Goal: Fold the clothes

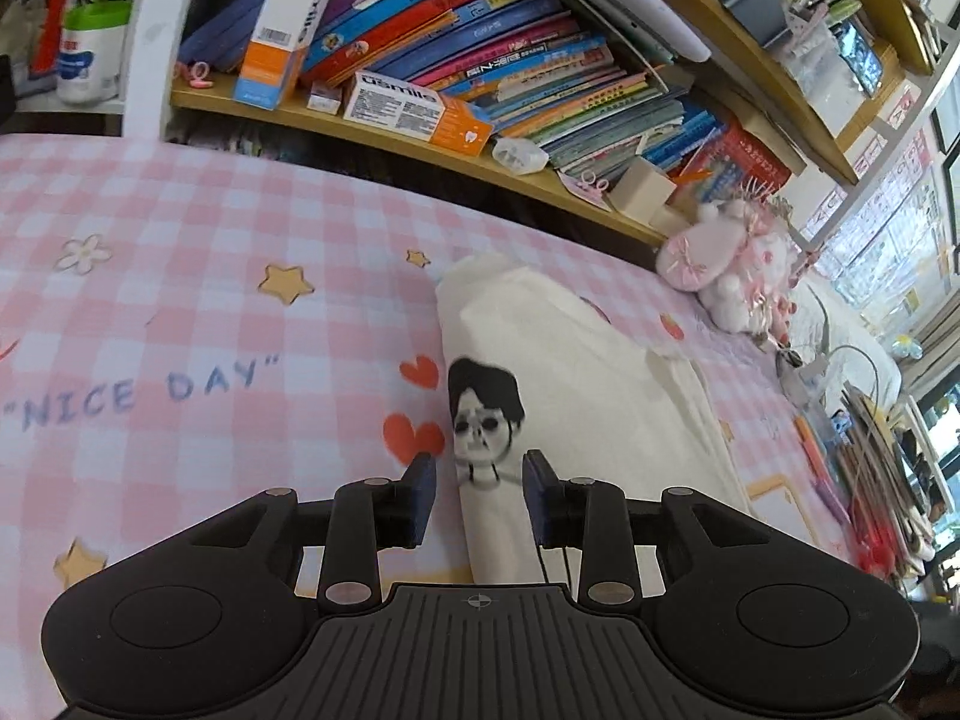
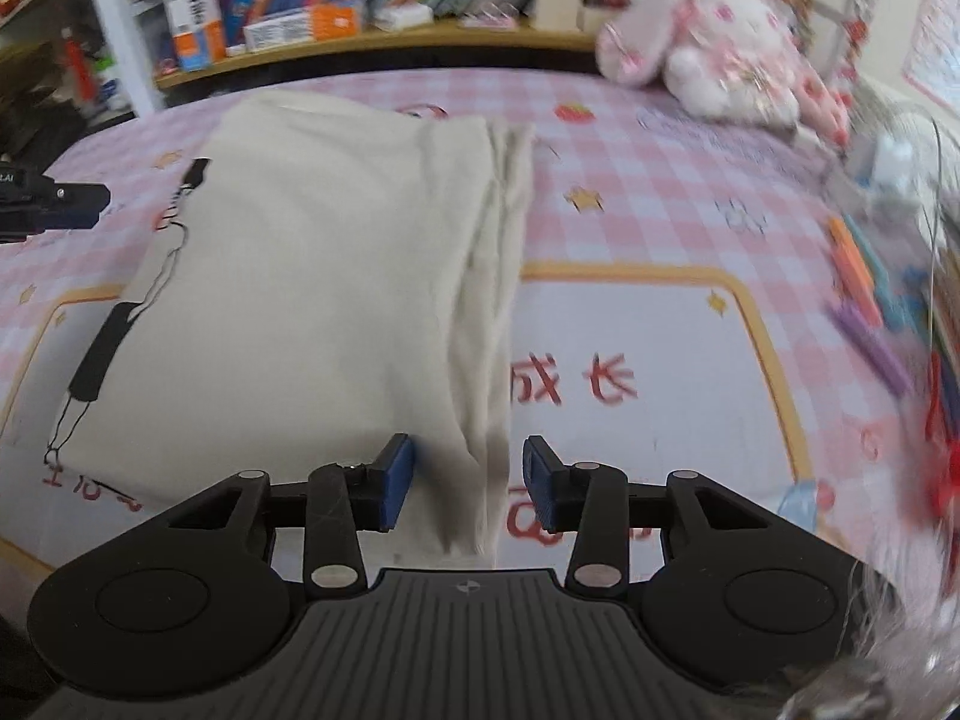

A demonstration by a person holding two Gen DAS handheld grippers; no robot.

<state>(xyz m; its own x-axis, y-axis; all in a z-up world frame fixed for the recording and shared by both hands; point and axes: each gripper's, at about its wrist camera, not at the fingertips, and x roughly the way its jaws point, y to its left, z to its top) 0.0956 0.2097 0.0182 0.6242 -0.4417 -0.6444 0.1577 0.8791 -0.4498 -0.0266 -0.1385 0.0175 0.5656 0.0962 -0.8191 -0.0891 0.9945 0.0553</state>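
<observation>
A cream folded garment [image 1: 588, 372] with a black-and-white printed figure lies on the pink checked tablecloth [image 1: 180, 276]. My left gripper [image 1: 479, 480] stands open over the garment's near left edge. The printed strip of cloth lies between its blue pads, which do not press on it. In the right wrist view the same garment [image 2: 312, 276] lies flat, its layered folded edge running down the right side. My right gripper [image 2: 468, 474] is open astride that edge at the near corner, with a gap at each pad. One fingertip of the left gripper [image 2: 78, 204] shows at the far left.
A wooden shelf [image 1: 384, 138] with leaning books and orange-white boxes runs along the table's far side. A pink plush toy [image 2: 720, 48] sits at the back right. Pens and loose clutter [image 2: 870, 276] crowd the right edge.
</observation>
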